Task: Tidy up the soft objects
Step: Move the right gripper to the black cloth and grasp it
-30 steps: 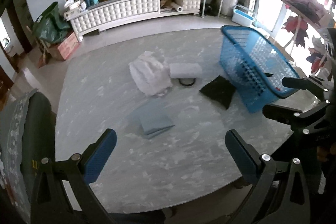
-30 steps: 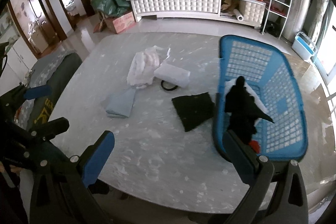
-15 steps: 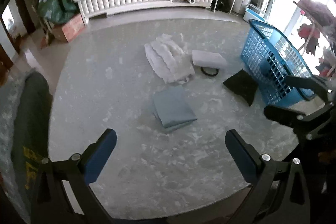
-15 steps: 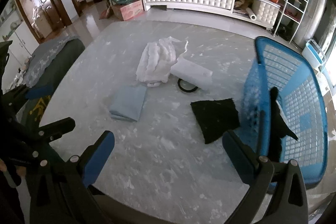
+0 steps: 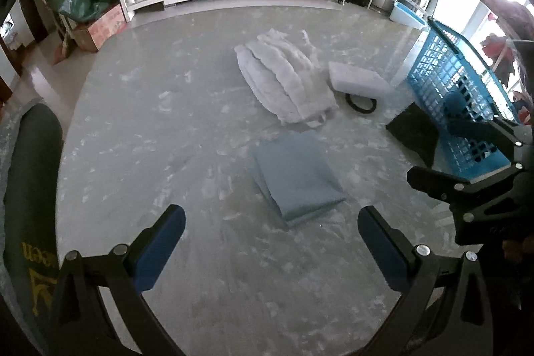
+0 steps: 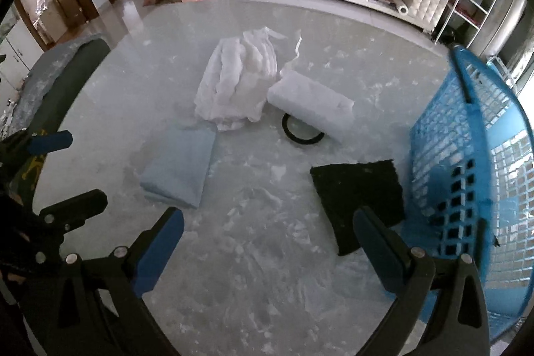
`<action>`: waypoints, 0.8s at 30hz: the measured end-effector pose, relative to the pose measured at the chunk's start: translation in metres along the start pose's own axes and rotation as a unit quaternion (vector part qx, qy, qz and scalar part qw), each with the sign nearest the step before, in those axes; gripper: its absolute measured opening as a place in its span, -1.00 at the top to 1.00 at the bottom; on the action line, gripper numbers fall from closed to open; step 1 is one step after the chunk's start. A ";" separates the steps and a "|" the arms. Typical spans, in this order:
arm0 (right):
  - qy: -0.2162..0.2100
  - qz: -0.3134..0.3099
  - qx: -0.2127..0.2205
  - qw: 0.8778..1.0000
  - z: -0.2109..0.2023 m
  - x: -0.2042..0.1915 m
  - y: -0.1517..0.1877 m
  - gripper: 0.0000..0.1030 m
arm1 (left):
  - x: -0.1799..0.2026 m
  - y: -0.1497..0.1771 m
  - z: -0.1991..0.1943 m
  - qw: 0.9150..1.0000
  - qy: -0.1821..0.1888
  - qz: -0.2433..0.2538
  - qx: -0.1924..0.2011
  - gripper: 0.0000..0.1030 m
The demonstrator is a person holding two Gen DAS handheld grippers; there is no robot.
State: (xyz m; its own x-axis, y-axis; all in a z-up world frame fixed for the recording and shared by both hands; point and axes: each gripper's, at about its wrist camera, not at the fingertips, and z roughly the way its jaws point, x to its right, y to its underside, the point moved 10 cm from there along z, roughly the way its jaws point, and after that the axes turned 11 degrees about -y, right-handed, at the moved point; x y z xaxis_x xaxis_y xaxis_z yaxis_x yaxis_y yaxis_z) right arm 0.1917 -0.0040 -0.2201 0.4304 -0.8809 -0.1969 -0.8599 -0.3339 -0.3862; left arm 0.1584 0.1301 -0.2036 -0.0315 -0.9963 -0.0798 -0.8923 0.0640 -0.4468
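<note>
Both grippers, left [image 5: 270, 242] and right [image 6: 268, 242], now face the table with fingers wide, empty. Black garment gone from view; next targets: blue cloth [image 5: 295, 174] at centre, black cloth [image 6: 358, 197] beside basket [image 6: 467, 155], right.

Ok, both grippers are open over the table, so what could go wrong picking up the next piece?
1. The black cloth lies against the blue basket; the right gripper might catch the mesh wall.
2. The black ring sits partly under the white roll; lifting the roll could drag it.
3. The folded blue cloth lies in layers; the left gripper may pinch only the top ones, unfolding it.
</note>
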 end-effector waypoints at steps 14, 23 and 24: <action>0.049 0.042 -0.029 0.998 0.041 0.041 0.000 -0.92 | -0.004 -0.008 0.045 1.000 -0.014 0.002 -0.024 -1.00; 0.064 0.058 -0.045 0.995 0.050 0.068 0.006 -0.44 | -0.007 -0.004 0.054 0.999 -0.006 -0.009 -0.039 -1.00; 0.065 0.059 -0.048 0.995 0.052 0.069 0.007 -0.36 | -0.008 -0.004 0.055 0.999 -0.005 -0.009 -0.040 -1.00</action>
State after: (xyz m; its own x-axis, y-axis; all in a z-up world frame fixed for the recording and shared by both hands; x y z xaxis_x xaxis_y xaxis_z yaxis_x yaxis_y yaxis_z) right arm 0.2297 -0.0499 -0.2833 0.2905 -0.9499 -0.1152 -0.9273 -0.2498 -0.2788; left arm 0.1865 0.1408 -0.2500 -0.0108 -0.9967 -0.0809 -0.9258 0.0406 -0.3759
